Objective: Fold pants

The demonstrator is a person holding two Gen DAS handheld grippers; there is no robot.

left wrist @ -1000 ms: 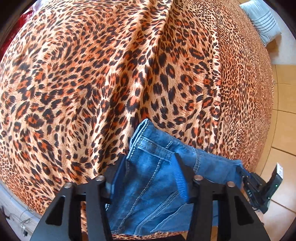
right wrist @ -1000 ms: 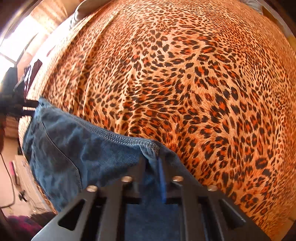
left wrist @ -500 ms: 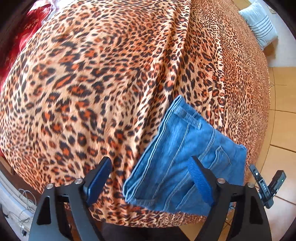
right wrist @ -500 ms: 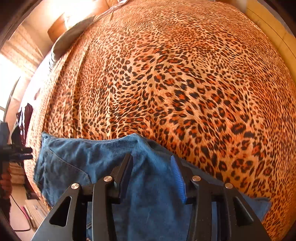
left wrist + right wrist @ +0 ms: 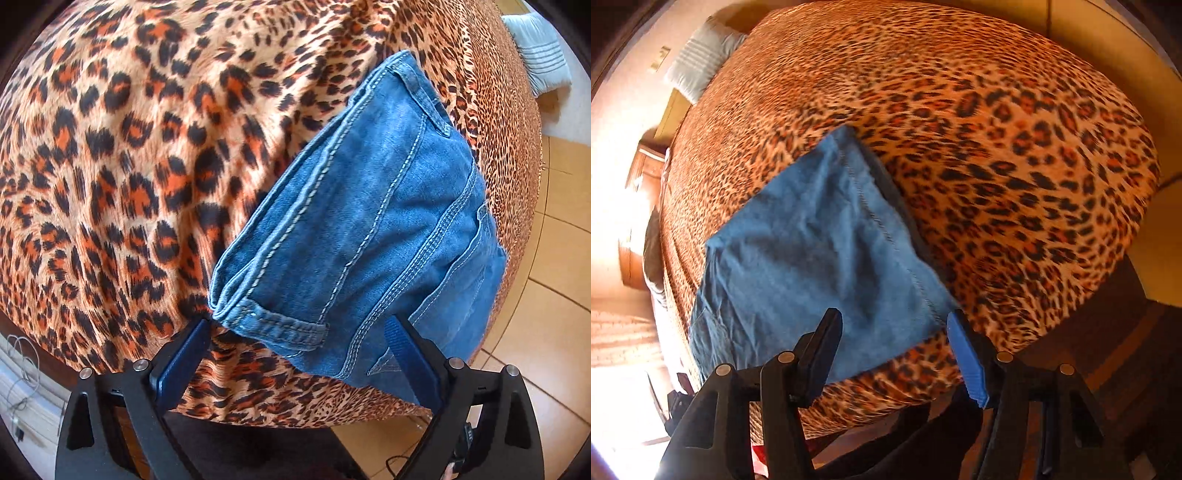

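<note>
Blue jeans (image 5: 373, 225) lie folded in a compact stack on the leopard-print bedspread (image 5: 122, 158), close to the bed's near edge. My left gripper (image 5: 297, 330) hovers over the hemmed corner of the stack, its jaws wide and still opening, with the pads clear of the denim. In the right wrist view the jeans (image 5: 816, 254) show a smooth folded face with one stitched seam. My right gripper (image 5: 894, 319) sits back from the stack's near edge. Its jaws are opening, and nothing is pinched between them.
A grey striped pillow (image 5: 543, 62) lies at the bed's far corner, and appears too in the right wrist view as the pillow (image 5: 698, 62). Tiled floor (image 5: 554, 295) runs along the bed's right side. Wooden furniture (image 5: 642, 173) stands beyond the bed. Cables (image 5: 18, 387) lie low at the left.
Both grippers let go of the jeans and opened. The left one drew back toward the bed's edge. The right one swung far sideways and rolled, so the folded stack now lies free.
</note>
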